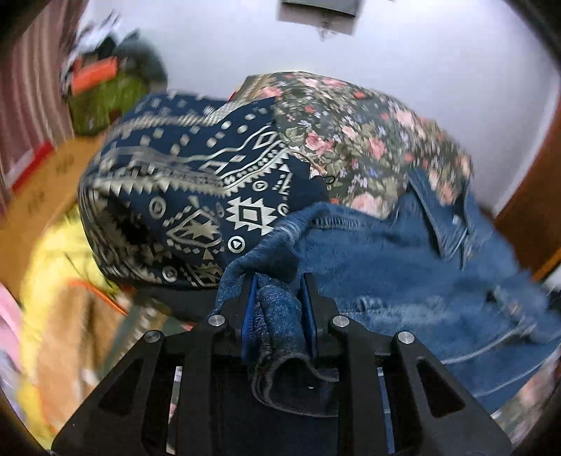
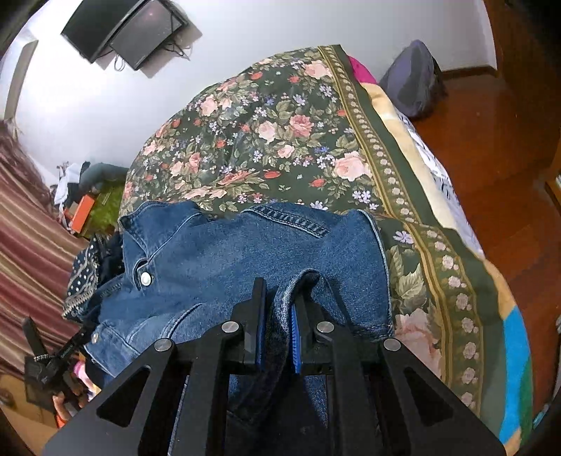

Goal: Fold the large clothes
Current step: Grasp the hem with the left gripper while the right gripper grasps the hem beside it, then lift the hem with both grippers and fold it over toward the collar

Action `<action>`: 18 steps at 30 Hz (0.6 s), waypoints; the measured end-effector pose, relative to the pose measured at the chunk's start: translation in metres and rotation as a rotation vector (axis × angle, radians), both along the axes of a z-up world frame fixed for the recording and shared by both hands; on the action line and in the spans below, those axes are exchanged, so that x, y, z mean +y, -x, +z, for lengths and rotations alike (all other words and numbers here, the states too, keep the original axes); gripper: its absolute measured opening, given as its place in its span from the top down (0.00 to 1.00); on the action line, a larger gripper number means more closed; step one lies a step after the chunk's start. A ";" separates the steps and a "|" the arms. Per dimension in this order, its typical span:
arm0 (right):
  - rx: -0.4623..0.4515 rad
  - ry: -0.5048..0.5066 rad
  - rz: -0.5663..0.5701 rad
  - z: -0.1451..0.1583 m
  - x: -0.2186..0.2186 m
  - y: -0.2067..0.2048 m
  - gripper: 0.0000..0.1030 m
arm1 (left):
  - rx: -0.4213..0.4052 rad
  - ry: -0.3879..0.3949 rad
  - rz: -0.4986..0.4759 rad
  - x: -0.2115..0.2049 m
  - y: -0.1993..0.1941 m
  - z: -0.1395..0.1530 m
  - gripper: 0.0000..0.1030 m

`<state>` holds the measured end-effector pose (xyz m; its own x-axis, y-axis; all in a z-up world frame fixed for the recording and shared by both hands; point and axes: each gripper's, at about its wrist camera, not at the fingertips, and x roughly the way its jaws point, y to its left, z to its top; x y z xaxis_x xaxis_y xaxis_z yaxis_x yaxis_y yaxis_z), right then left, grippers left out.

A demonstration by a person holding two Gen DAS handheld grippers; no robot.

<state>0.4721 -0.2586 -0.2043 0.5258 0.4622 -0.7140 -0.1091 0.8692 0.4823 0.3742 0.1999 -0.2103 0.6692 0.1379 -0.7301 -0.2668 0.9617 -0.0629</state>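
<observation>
A blue denim jacket [image 2: 224,259] lies spread over a bed with a dark floral cover [image 2: 273,140]. My right gripper [image 2: 278,284] is shut on a bunched fold of the denim jacket near its hem, on the side nearest me. My left gripper [image 1: 278,280] is shut on another thick edge of the denim jacket [image 1: 385,259], which stretches off to the right, blurred. Its collar and a metal snap button [image 2: 144,278] show in the right wrist view. The left gripper's black body [image 2: 45,361] appears low at the left in that view.
A navy garment with a pale geometric print [image 1: 182,196] is heaped left of the jacket. Yellow cloth [image 1: 56,266] and orange and green items [image 1: 101,87] lie further left. A wooden floor [image 2: 498,158] and a dark bag [image 2: 413,80] flank the bed's right side; screens [image 2: 129,31] hang on the wall.
</observation>
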 end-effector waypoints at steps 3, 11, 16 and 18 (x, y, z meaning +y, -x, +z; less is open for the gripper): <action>0.002 0.092 0.027 0.012 0.008 0.005 0.88 | 0.043 -0.092 -0.039 -0.010 0.003 0.003 0.71; -0.132 0.369 0.146 0.048 0.028 0.053 0.80 | 0.014 -0.062 -0.097 -0.014 0.040 0.033 0.51; -0.164 0.373 0.196 0.058 0.029 0.082 0.79 | 0.037 -0.067 -0.160 -0.022 0.070 0.038 0.48; -0.158 0.370 0.206 0.058 0.029 0.094 0.79 | 0.073 -0.065 -0.199 -0.026 0.077 0.032 0.48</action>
